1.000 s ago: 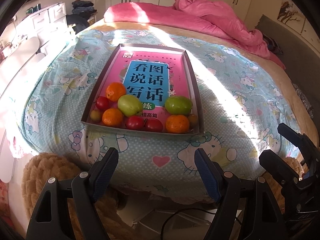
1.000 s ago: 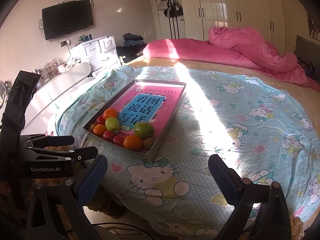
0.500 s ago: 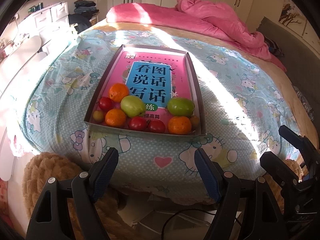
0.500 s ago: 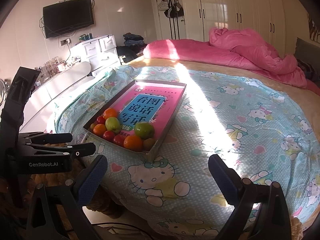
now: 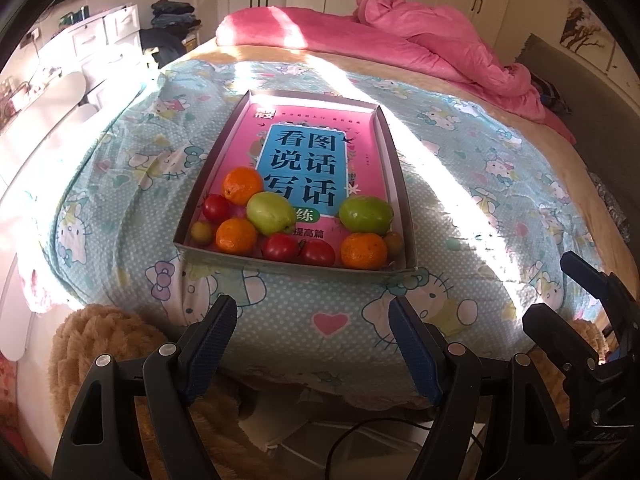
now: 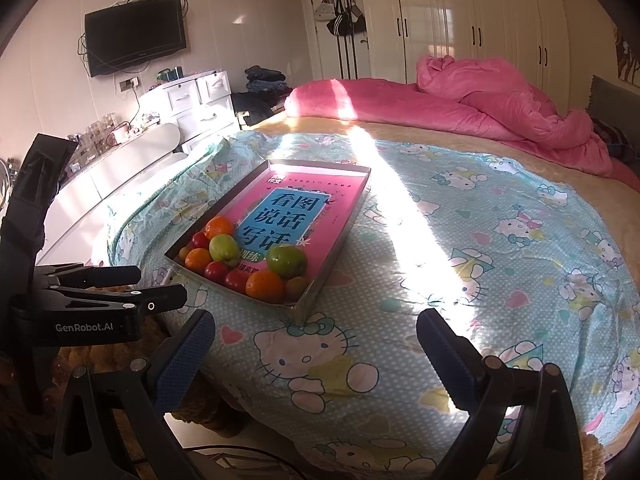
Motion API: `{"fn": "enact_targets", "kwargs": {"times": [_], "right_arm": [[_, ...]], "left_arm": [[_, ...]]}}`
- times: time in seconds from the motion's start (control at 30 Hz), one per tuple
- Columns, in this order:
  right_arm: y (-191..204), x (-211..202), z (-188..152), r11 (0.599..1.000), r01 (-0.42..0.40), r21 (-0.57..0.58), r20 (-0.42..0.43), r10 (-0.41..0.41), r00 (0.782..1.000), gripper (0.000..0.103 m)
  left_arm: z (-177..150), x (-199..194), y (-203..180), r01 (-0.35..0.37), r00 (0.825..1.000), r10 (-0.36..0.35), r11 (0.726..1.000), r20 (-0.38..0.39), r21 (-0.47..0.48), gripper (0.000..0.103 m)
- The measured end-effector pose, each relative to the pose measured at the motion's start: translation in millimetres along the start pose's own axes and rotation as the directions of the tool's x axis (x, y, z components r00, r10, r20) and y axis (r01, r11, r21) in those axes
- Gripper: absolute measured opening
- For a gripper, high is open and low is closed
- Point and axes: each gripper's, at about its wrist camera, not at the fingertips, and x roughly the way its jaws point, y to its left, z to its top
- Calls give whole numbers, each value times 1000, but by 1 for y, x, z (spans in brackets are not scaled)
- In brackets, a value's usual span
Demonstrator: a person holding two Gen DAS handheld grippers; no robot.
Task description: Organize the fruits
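Note:
A shallow grey tray (image 5: 296, 266) with a pink printed bottom lies on the bed. Fruit is bunched at its near end: three oranges (image 5: 242, 185), two green fruits (image 5: 271, 213), three red tomatoes (image 5: 280, 247) and two small brownish ones (image 5: 201, 232). The same tray (image 6: 332, 256) sits left of centre in the right wrist view. My left gripper (image 5: 312, 320) hovers open over the bed's near edge, short of the tray, with nothing between its fingers. My right gripper (image 6: 314, 328) is open and empty too, to the right of the left one (image 6: 120, 288).
The bed wears a light blue cartoon-cat sheet (image 6: 500, 264), with a pink quilt (image 6: 480, 100) heaped at its far end. A tan fluffy throw (image 5: 92, 344) hangs below the bed's near edge. White drawers (image 6: 200, 100) and a wall television (image 6: 136, 34) stand to the left.

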Motion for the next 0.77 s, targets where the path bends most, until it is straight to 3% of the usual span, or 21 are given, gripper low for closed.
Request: {"fn": "enact_targets", "kwargs": {"times": [0.27, 0.53, 0.67, 0.77], "right_arm": [[1, -1, 1, 1000, 2, -5, 3, -2, 1000, 102], [-4, 2, 0, 1000, 13, 6, 3, -13, 1000, 102], [-15, 5, 2, 999, 29, 31, 5, -29, 1000, 102], [-43, 11, 2, 994, 48, 98, -5, -47, 999, 102]], "left_arm": [[0, 0, 0, -6, 1000, 6, 1000, 0, 4, 80], [4, 13, 8, -57, 998, 57, 998, -37, -1, 80], [23, 30, 42, 3, 999, -7, 996, -47, -85, 80], [57, 34, 94, -17, 999, 27, 978, 47, -209, 80]]}}
